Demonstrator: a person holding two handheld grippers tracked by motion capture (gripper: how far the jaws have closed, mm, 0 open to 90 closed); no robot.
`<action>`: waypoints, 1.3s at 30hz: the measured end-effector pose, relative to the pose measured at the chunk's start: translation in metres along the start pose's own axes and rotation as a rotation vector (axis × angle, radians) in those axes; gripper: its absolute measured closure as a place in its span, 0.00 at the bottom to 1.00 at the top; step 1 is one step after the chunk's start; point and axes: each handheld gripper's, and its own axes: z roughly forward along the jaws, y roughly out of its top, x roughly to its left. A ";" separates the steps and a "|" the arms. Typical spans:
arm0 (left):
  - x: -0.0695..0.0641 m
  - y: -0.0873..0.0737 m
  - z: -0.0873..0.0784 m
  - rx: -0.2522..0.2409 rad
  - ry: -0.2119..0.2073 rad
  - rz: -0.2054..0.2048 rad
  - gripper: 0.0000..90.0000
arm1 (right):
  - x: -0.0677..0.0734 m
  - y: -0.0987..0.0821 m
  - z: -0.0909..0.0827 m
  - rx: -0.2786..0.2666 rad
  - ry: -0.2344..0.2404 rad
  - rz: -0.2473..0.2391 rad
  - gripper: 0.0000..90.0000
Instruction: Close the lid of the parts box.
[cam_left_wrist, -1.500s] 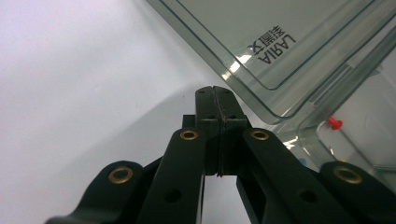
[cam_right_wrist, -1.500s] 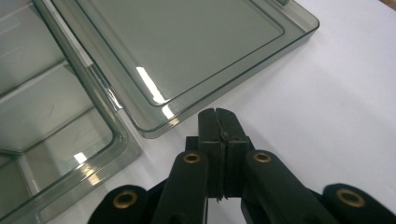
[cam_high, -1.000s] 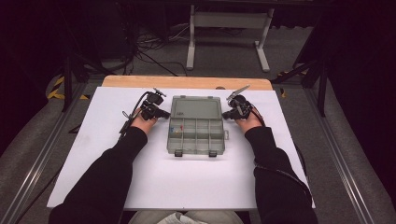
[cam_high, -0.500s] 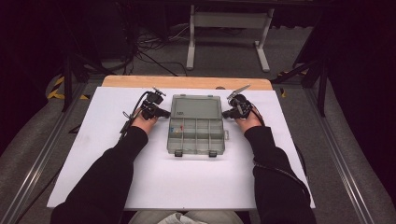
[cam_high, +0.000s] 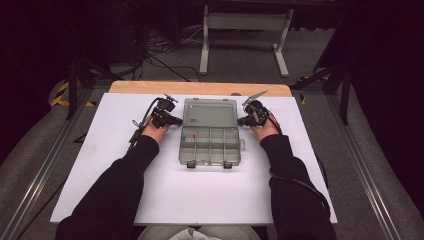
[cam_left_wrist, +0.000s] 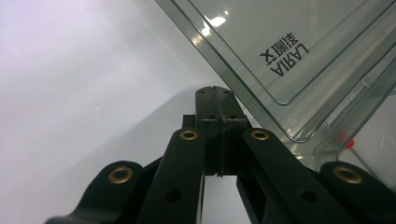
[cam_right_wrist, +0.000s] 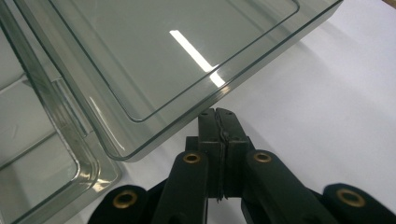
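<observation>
Clear grey-tinted plastic organiser box (cam_high: 210, 145) lies open on the white bench (cam_high: 100, 175), about midway between its left and right edges and nearer the far edge. The base is divided into small compartments; the two dark latches face the near edge. The lid (cam_high: 210, 112) is swung back toward the far edge, hinge line running left to right. With lid open, the long axis runs near edge to far edge. Something small and red sits in a far-left compartment; too small to identify. My left tongs (cam_high: 176, 120) are pressed together, empty, at the lid's left edge; my right tongs (cam_high: 241, 121) likewise at its right edge.
</observation>
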 end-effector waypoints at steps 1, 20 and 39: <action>0.000 0.000 0.000 -0.003 0.003 -0.002 1.00 | 0.000 0.000 0.000 0.000 -0.001 0.002 1.00; -0.004 0.004 0.002 0.006 0.022 0.009 1.00 | -0.001 0.004 0.004 -0.011 0.000 0.013 1.00; -0.007 0.007 -0.004 -0.029 0.039 0.020 1.00 | -0.001 0.006 -0.005 -0.061 -0.022 0.008 1.00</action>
